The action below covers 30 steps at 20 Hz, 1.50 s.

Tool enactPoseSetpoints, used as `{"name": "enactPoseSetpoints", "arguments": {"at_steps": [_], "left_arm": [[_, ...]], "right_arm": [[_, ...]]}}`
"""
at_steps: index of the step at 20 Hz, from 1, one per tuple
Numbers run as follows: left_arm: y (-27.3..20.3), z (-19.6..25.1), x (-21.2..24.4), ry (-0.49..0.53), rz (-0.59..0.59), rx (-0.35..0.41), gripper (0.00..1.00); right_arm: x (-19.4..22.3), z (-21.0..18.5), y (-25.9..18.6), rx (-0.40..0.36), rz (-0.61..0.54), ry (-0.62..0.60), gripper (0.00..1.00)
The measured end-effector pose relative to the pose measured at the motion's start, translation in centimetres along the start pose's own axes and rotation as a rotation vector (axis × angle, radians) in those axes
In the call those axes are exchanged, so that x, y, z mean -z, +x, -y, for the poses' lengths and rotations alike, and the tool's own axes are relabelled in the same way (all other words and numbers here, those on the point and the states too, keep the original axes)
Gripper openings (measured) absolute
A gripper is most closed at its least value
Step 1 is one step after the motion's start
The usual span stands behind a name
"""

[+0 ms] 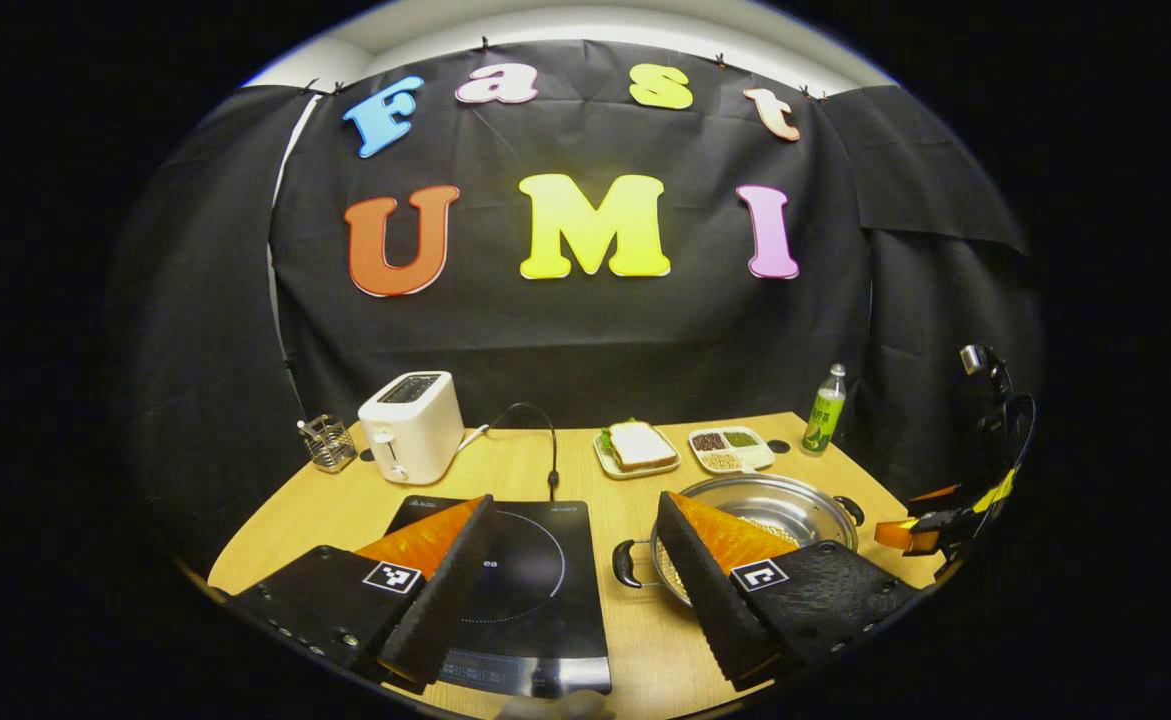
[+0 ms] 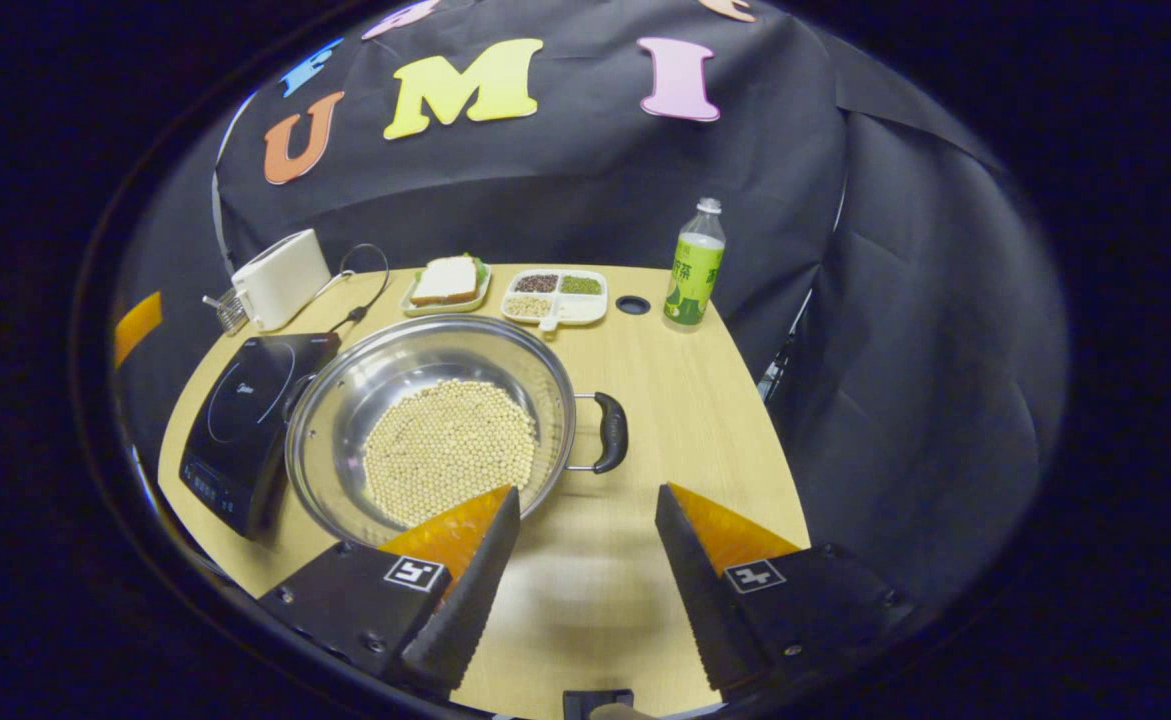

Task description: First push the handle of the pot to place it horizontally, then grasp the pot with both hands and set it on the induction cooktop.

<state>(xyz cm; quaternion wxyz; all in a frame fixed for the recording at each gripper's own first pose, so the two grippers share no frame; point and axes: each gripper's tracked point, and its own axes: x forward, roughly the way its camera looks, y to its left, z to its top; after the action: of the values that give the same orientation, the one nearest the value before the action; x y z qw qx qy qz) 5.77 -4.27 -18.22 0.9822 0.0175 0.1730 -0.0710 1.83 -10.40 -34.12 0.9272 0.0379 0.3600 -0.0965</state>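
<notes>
Hand-held gripper (image 2: 577, 560) hovers spread near pot (image 2: 430, 425), cooktop (image 2: 245, 420) beside.

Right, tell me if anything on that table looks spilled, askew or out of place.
Nothing stands out. The pot sits upright on the table beside the induction cooktop, its beans all inside. The toaster, sandwich plate, divided dish and bottle stand tidy along the back. Both grippers hover open.
</notes>
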Motion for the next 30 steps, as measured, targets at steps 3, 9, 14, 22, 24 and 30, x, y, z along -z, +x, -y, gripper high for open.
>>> {"name": "enactPoseSetpoints", "arguments": {"at_steps": [3, 9, 14, 22, 24, 30], "left_arm": [[1.5, 1.4, 2.7, -0.019, -0.059, 0.027, 0.97], [5.6, 4.0, 7.2, -0.06, -0.186, 0.04, 0.96], [8.7, 5.0, 10.3, -0.074, -0.286, 0.039, 0.96], [12.2, 6.2, 13.8, -0.088, -0.387, 0.038, 0.96], [12.7, 6.7, 14.4, -0.102, -0.41, 0.04, 0.96], [14.1, 7.0, 14.8, -0.108, -0.437, 0.009, 0.95]], "right_arm": [[-0.2, 0.1, 0.8, 0.003, -0.01, -0.002, 0.89], [-0.8, 0.1, 3.9, -0.025, -0.041, -0.017, 0.89], [-1.4, 0.2, 7.2, -0.05, -0.075, -0.046, 0.88], [-1.6, 0.2, 10.9, -0.081, -0.119, -0.074, 0.89], [-1.5, 0.1, 11.6, -0.092, -0.134, -0.083, 0.89], [-1.0, -0.3, 13.2, -0.106, -0.177, -0.092, 0.84]]}}
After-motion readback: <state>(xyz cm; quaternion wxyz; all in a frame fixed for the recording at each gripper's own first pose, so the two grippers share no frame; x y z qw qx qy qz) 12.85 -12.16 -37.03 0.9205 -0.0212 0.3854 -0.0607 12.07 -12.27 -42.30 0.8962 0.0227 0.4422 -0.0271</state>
